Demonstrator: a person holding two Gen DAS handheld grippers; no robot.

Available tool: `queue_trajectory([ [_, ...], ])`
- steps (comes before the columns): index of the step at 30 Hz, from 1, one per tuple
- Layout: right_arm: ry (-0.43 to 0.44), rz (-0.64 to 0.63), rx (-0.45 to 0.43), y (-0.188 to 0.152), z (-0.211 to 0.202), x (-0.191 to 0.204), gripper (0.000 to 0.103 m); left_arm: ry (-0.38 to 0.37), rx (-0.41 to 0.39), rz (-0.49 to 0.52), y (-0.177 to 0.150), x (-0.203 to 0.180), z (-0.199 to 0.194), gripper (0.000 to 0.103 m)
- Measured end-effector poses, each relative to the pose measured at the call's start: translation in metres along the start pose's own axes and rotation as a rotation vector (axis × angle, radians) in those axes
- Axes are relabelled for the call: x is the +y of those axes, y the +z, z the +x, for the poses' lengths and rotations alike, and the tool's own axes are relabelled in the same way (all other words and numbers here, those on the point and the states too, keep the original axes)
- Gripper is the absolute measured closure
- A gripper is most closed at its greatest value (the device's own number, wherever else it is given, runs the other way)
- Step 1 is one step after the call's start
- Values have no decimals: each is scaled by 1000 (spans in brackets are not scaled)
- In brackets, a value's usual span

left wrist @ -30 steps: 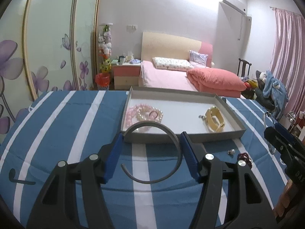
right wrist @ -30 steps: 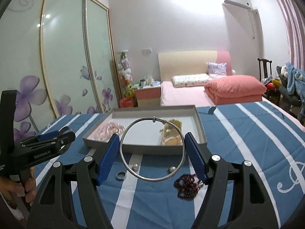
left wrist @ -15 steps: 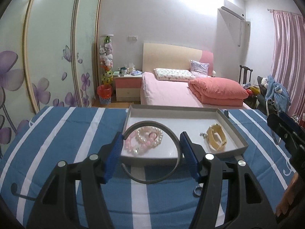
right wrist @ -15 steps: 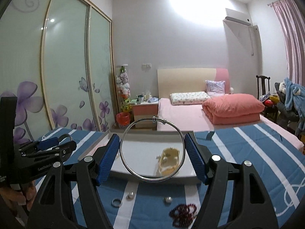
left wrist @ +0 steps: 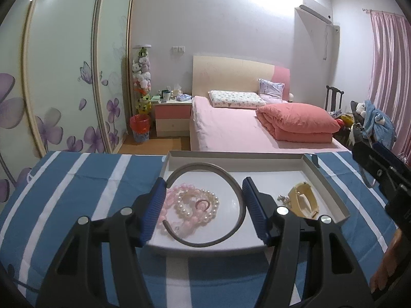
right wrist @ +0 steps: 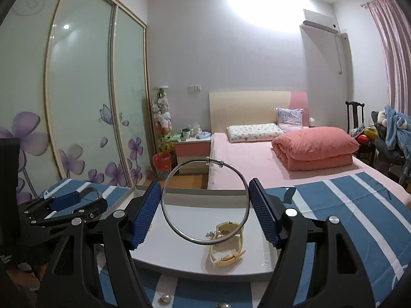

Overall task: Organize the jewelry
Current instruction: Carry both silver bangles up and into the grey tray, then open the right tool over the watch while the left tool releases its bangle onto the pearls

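Note:
My left gripper (left wrist: 204, 206) is shut on a grey open bangle (left wrist: 232, 179) and holds it over the left part of the grey tray (left wrist: 331, 187). In the tray lie pink and pearl bead bracelets (left wrist: 196, 204) and a cream watch (left wrist: 304, 202). My right gripper (right wrist: 205, 214) is shut on a silver ring bangle (right wrist: 179, 227) and holds it over the tray (right wrist: 179, 254), above the cream watch (right wrist: 227, 247). The left gripper also shows at the left of the right wrist view (right wrist: 66, 205).
The tray sits on a blue and white striped cloth (left wrist: 77, 179). Two small beads (right wrist: 164, 299) lie on the cloth in front of the tray. Beyond are a pink bed (left wrist: 231, 128), a nightstand (left wrist: 172, 118) and sliding wardrobe doors (left wrist: 64, 77).
Both grippers have moved forward and up with their bangles, from in front of the tray to over it. The loose beads and dark red bracelet on the cloth have dropped out of view.

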State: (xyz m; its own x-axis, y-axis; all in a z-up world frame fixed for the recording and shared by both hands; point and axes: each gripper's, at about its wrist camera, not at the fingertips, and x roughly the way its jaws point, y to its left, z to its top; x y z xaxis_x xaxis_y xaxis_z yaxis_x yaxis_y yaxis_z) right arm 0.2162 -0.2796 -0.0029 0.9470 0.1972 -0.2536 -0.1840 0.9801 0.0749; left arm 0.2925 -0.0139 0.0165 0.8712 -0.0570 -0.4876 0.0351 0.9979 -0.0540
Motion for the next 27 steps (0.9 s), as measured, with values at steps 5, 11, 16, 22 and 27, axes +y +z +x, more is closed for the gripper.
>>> queue_trajectory([
  [5, 2, 20, 68, -5, 29, -3, 33, -3, 35, 3, 4, -2, 29, 43],
  [11, 5, 54, 170, -12, 57, -10, 33, -5, 88, -4, 1, 0, 56, 43],
  [16, 5, 70, 239, -18, 74, -12, 33, -8, 126, -10, -2, 1, 74, 43],
  [22, 3, 94, 295, -27, 83, -13, 32, -6, 151, -10, -6, 1, 85, 43],
  [27, 6, 94, 295, -24, 84, -14, 32, -3, 139, -12, -3, 0, 85, 42],
])
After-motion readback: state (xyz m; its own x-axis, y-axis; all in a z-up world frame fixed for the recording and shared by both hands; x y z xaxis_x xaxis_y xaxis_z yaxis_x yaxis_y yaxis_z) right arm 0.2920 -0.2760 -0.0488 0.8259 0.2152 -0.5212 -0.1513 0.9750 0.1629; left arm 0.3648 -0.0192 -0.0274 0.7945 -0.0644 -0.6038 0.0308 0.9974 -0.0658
